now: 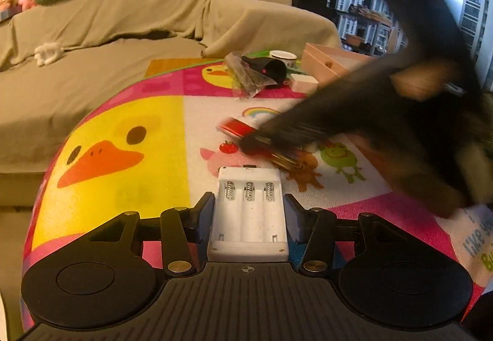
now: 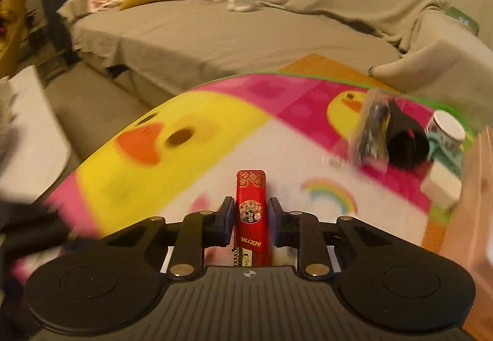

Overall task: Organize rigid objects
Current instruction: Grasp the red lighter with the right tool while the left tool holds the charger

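My left gripper (image 1: 249,211) is shut on a white battery holder (image 1: 249,214) with three empty slots and springs, held just above the cartoon play mat (image 1: 123,137). My right gripper (image 2: 250,211) is shut on a red decorated lighter (image 2: 251,211) that points forward between the fingers. In the left wrist view the right gripper (image 1: 255,140) is a dark blur crossing from the right, with the red lighter (image 1: 237,128) at its tip.
At the mat's far side lie a clear bag of small parts (image 1: 246,76), a black pouch (image 1: 271,69), a tape roll (image 1: 283,56), a white block (image 1: 303,82) and a pink open box (image 1: 329,62). A covered sofa (image 1: 123,20) stands behind.
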The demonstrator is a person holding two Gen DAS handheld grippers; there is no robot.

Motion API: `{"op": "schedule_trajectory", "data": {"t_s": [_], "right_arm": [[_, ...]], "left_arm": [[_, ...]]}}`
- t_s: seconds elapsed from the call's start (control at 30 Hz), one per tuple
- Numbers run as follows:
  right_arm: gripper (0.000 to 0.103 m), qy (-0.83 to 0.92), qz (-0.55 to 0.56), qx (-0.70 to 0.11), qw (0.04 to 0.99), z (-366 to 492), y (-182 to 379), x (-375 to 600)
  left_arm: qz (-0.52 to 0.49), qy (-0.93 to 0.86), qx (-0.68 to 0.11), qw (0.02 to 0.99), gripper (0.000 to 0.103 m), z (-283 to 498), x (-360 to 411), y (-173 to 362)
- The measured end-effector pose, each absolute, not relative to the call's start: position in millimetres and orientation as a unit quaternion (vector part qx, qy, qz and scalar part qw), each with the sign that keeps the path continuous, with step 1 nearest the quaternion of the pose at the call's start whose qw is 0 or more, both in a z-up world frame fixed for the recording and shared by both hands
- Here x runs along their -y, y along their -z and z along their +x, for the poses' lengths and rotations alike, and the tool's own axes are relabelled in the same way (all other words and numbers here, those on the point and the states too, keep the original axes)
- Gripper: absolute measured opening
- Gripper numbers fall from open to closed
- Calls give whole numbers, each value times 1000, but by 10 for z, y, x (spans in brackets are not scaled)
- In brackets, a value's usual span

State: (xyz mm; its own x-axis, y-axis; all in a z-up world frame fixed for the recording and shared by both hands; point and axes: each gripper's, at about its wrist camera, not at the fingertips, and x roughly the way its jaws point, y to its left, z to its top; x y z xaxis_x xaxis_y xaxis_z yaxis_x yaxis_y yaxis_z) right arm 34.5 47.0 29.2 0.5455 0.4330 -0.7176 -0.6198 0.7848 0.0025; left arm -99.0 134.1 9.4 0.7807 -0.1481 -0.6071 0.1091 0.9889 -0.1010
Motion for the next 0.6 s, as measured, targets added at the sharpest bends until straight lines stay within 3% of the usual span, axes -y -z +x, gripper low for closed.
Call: {"op": "schedule_trajectory", "data": {"t_s": [0.3,0.33,0.37,0.4,0.43,0.6], "right_arm": [[25,-313,-165,-373,858,-569,-296,523],[36,-294,-179,-370,863,-645,-267,611],[55,-273,-186,-358,873,-725,-253,709],[64,-253,-191,-349,882,-787,-246,795],[69,-232,-197,-344,888,-838,-229,881],[69,-80,-261,-299,914,-913,-134,1201]], "left_arm": [[-65,104,-334,935,53,-856,-1142,-109],[-63,114,-334,933,53,-841,-1067,-110],[-57,122,-334,933,53,-827,-967,-109],[-48,127,-335,932,53,-819,-868,-103],[-38,132,-335,932,53,-810,-776,-97],[32,116,-341,932,53,-803,-425,-88]]}}
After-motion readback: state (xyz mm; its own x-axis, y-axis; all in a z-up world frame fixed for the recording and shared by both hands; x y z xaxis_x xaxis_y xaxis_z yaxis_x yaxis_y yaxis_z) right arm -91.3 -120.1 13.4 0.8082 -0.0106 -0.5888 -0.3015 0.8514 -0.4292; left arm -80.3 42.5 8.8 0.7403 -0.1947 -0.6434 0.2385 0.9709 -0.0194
